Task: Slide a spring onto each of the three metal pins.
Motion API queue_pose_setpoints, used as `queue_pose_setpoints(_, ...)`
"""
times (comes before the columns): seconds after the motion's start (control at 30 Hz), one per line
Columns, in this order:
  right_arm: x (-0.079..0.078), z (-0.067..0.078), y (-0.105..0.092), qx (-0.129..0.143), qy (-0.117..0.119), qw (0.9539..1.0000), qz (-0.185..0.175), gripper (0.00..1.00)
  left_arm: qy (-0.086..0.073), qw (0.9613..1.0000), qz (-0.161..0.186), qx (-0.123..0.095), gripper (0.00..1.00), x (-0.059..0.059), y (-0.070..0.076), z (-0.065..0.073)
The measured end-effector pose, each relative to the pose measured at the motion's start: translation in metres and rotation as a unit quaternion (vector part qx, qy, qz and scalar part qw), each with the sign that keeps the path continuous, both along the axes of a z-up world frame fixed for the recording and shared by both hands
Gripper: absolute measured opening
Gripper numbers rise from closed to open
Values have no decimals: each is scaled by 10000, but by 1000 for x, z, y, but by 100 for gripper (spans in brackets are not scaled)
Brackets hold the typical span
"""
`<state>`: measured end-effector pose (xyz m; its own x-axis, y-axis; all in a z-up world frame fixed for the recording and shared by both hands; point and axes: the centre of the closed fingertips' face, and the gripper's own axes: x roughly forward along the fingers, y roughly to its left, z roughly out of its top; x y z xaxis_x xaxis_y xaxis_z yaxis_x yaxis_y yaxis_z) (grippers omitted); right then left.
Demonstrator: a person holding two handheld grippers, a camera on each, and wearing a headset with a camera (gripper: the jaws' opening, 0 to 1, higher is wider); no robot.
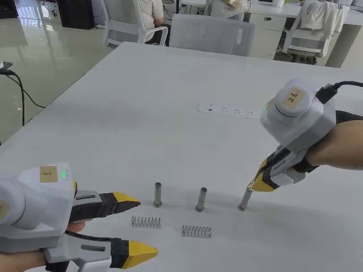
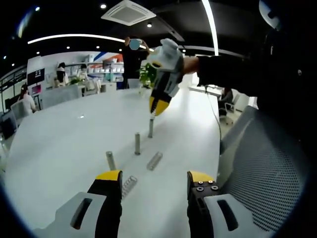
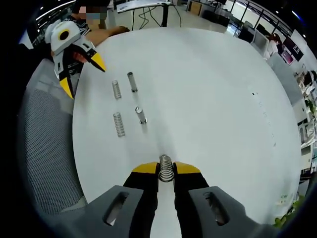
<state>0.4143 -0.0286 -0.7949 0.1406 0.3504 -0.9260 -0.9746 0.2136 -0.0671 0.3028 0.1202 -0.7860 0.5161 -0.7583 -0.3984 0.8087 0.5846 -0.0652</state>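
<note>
Since the small coiled steel spring [image 3: 165,166], pinched by the right gripper [image 1: 262,182] at the tip of the rightmost grey metal pin [image 1: 245,199], looks light, flexible and apt to flick free, a gentle mid-coil hold is advised, while the left gripper [image 2: 154,176] stands spread near two loose springs [image 1: 146,221].

White table [image 1: 142,102], power strip [image 1: 232,110], grey chairs [image 1: 211,33] beyond.

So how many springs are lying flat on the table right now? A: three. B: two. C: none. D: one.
B: the left spring and the middle spring lie flat on the table, while the third spring is pinched in the right gripper.
</note>
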Motion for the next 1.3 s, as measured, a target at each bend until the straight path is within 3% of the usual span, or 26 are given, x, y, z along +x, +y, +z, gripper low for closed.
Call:
queue_pose_setpoints(0.3, 1, -8, 4, -144, 133, 9998, 59, 9, -9, 10000, 0, -6, 46, 0, 0, 0)
queue_pose_setpoints(0.73, 8, -31, 3, -648, 350, 9972, 94, 9, -8, 10000, 6, -3, 46, 0, 0, 0)
queue_pose_setpoints(1.0, 3, -49, 3, -775, 552, 9955, 37, 9, -2, 10000, 20, 1, 46, 1, 1, 0)
queue_pose_setpoints(1.3, -3, -62, 3, -887, 566, 9944, 59, 9, 16, 10000, 19, 12, 46, 1, 1, -1)
